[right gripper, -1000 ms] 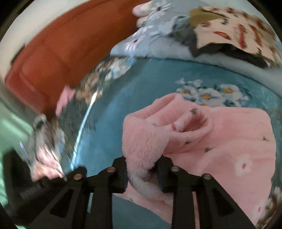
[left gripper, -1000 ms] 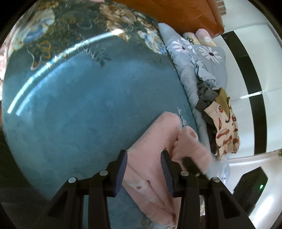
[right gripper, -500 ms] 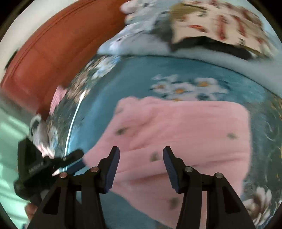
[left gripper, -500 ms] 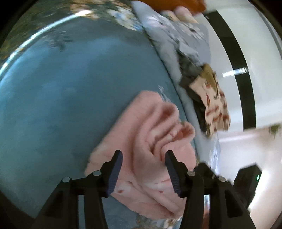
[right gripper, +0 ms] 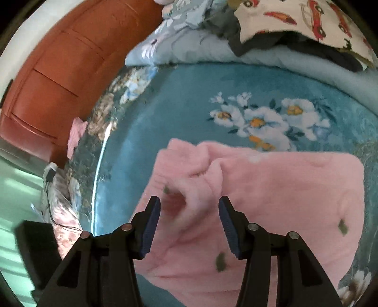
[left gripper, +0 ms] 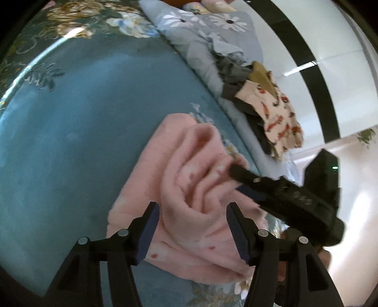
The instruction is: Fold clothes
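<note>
A fluffy pink garment (left gripper: 189,189) with small dark and red spots lies rumpled on the teal floral blanket (left gripper: 82,130). It also shows in the right wrist view (right gripper: 271,189), folded roughly into a rectangle with a bunched fold near its left side. My left gripper (left gripper: 192,226) is open and empty just above the garment. My right gripper (right gripper: 189,222) is open and empty over the bunched fold; it also shows in the left wrist view (left gripper: 283,196), reaching onto the garment from the right.
A pile of other clothes (left gripper: 267,104), with a cream car-print piece (right gripper: 295,21) on top, lies on a grey floral quilt (left gripper: 208,35) along the bed's far side. An orange-brown headboard (right gripper: 59,66) stands behind. A pink cloth (right gripper: 75,134) lies at the blanket's edge.
My right gripper was shut on a fold of the pink garment a second ago; it has let go and opened. The garment has dropped onto the blanket. My left gripper has opened wider.
</note>
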### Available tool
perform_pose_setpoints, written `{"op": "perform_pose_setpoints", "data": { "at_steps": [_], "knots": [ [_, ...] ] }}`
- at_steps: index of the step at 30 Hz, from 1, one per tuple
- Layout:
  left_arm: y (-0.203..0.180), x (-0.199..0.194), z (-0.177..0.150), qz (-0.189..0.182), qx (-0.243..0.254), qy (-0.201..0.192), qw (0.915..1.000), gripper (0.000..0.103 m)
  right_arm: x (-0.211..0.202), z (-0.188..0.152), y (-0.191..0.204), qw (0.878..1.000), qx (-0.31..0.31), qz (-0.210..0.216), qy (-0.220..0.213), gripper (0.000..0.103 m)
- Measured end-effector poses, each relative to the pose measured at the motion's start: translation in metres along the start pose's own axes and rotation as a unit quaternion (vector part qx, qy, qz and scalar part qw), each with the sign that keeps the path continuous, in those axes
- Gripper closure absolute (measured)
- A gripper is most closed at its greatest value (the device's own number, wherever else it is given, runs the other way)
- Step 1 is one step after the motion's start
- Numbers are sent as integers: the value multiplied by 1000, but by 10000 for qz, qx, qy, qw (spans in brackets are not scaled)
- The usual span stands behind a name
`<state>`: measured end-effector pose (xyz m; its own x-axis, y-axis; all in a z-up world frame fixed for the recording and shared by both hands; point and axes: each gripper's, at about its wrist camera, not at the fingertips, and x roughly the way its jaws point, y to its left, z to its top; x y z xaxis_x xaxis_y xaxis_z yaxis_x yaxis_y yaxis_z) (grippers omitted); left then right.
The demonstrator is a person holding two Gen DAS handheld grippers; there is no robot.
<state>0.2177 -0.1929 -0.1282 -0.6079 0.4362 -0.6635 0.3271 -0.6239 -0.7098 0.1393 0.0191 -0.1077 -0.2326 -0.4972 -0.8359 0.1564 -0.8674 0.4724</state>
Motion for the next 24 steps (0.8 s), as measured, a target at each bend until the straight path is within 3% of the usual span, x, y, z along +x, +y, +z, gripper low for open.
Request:
{"op": "perform_pose_setpoints", "data": {
  "at_steps": [4, 7, 11, 15, 21, 24],
  "knots": [
    [1, 9, -10, -67, 63, 252, 9996, 38, 1, -9, -9, 9999, -5, 66, 77, 82],
    [1, 20, -19, 221, 122, 419, 9988, 38, 3, -1, -14, 9998, 179, 77, 96, 92],
    [-1, 20, -19, 352, 172, 350, 9986, 38, -3, 24, 8, 9991, 6, 426, -75, 93],
    [5, 22, -18, 413, -54, 319, 9986, 38, -1, 53, 51, 9973, -644, 294, -173, 93],
    [16, 21, -14, 221, -485, 254, 9983, 38, 48, 61, 56, 9973, -579, -10, 444, 92],
    [23, 25, -10, 107, -724, 240, 9970, 37, 58, 58, 53, 9966, -544, 19, 622, 86]
  ]
}}
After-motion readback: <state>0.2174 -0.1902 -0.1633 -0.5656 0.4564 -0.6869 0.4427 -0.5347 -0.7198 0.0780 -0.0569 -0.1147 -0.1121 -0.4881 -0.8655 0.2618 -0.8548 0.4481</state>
